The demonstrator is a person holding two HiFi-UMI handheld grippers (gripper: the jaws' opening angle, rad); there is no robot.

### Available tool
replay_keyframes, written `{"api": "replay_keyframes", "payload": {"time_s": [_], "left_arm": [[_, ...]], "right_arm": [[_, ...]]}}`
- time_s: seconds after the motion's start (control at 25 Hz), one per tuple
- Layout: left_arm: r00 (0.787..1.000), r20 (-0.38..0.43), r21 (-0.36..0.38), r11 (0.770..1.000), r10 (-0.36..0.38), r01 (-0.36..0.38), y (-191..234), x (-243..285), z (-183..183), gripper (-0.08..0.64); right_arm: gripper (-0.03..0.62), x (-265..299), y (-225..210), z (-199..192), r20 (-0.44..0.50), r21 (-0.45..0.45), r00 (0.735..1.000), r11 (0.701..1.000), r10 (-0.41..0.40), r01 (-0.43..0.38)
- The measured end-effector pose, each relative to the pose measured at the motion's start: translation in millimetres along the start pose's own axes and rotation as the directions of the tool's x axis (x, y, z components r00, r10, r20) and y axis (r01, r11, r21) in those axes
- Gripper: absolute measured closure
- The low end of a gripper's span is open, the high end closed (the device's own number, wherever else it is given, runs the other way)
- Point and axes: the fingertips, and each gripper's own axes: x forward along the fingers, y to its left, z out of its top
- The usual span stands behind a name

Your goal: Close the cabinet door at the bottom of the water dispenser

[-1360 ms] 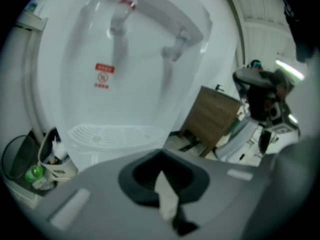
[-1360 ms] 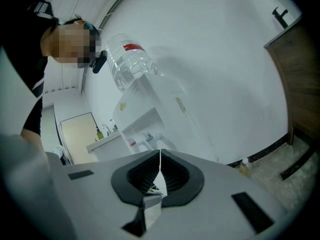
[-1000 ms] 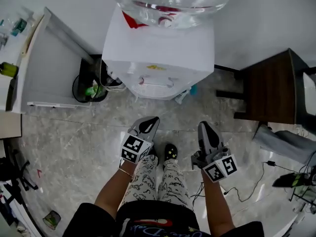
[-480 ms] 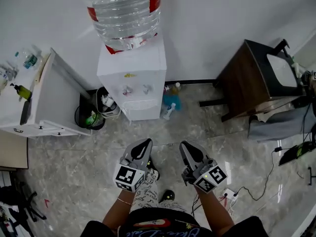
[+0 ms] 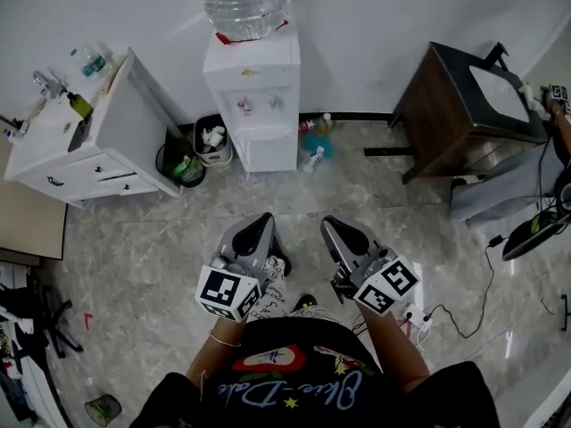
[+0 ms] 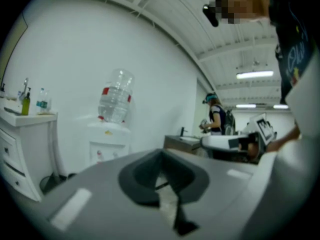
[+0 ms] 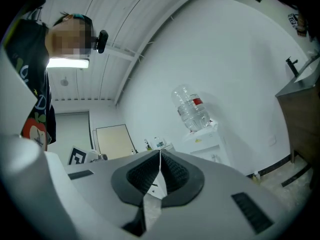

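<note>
White water dispenser point(image 5: 252, 96) is standing against the far wall, well apart from the person. Its cabinet door point(image 5: 270, 152) is sitting at the base, just above the marble floor point(image 5: 134, 239). From the head view it is looking flush, but it is too small to be sure. The left hand-held gripper point(image 5: 257, 222) is hanging by the person's legs, jaws pressed together on nothing. The right hand-held gripper point(image 5: 333, 226) is doing likewise, jaws together and empty.

Judgement: no contact is being made, so the step is calling for an approach first. Jaws are best going in low and together, their flat side pushing the door's free edge squarely until it seats, while steering clear of the waste bin point(image 5: 212, 138) just beside the dispenser.
</note>
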Motion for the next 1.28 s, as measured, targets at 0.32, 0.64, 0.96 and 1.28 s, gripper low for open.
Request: {"api": "replay_keyframes", "payload": {"time_s": [0.32, 0.64, 0.96, 1.28], "left_arm": [[1.000, 0.007, 0.033, 0.999, -0.013, 0.013, -20.0, -69.6, 23.6, 0.561], [0.996, 0.023, 0.049, 0.996, -0.082, 0.081, -18.1, -84.0, 49.2, 0.561], [0.991, 0.005, 0.035, 0.991, -0.130, 0.130, -11.2, -73.7, 58.3, 0.561], [0.989, -0.016, 0.013, 0.989, -0.148, 0.148, -10.6, -80.3, 52.9, 0.561]], "right_arm": [[0.575, 4.6, 70.0, 13.5, 0.041, 0.078, 0.996, 0.993, 0.083, -0.086], [0.577, 11.6, 102.0, 16.9, -0.016, 0.030, 0.996, 0.996, 0.085, -0.084], [0.577, 12.1, 105.4, 24.2, -0.010, 0.024, 0.998, 0.998, 0.055, -0.055], [0.577, 16.8, 117.7, 15.5, -0.016, 0.055, 0.997, 0.996, 0.074, -0.073]]}}
